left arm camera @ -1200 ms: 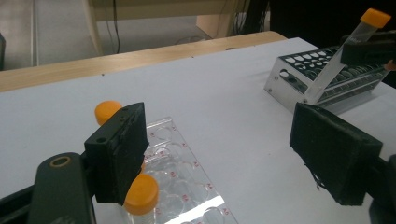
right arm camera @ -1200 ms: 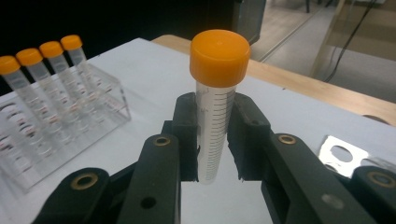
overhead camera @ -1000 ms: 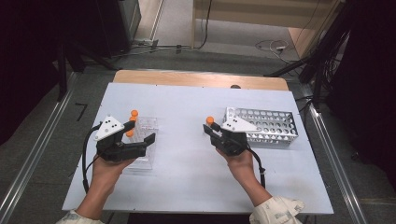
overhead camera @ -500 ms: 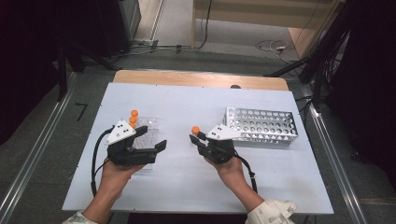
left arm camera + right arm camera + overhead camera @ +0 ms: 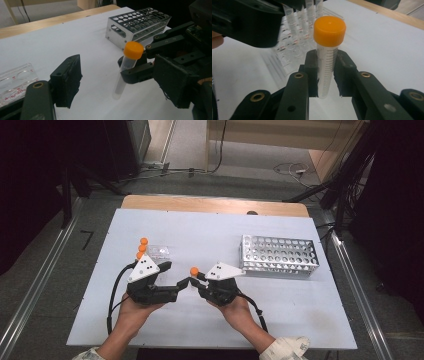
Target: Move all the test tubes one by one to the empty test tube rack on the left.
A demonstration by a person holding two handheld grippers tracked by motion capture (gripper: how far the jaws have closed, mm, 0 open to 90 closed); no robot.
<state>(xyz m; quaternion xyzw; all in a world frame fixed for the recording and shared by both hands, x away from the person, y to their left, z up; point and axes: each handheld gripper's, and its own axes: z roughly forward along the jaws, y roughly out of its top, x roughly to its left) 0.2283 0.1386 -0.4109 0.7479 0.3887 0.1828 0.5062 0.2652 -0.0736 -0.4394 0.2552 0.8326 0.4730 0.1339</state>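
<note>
Right gripper (image 5: 194, 279) sits lower centre of the high view, fingers clamped on a clear graduated tube (image 5: 327, 67) with an orange cap (image 5: 329, 30); the tube stands roughly upright between the pads, cap above them, its bottom end off the tabletop (image 5: 210, 230). Same tube (image 5: 125, 72) is at centre right of the left gripper view, gripped mid-body by the right gripper's black fingers (image 5: 136, 72).

Left gripper (image 5: 181, 284) is lower left of centre in the high view, tip almost meeting the right gripper. Its fingers (image 5: 67, 80) are apart with nothing pressed between them and have just been closing; the tube stands between them in the left gripper view, touching neither.

A clear plastic holder (image 5: 159, 252) with more orange-capped tubes (image 5: 142, 248) lies on the tabletop just above the left gripper. Metal perforated rack (image 5: 280, 256) stands at right centre of the high view, well apart from the held tube.
</note>
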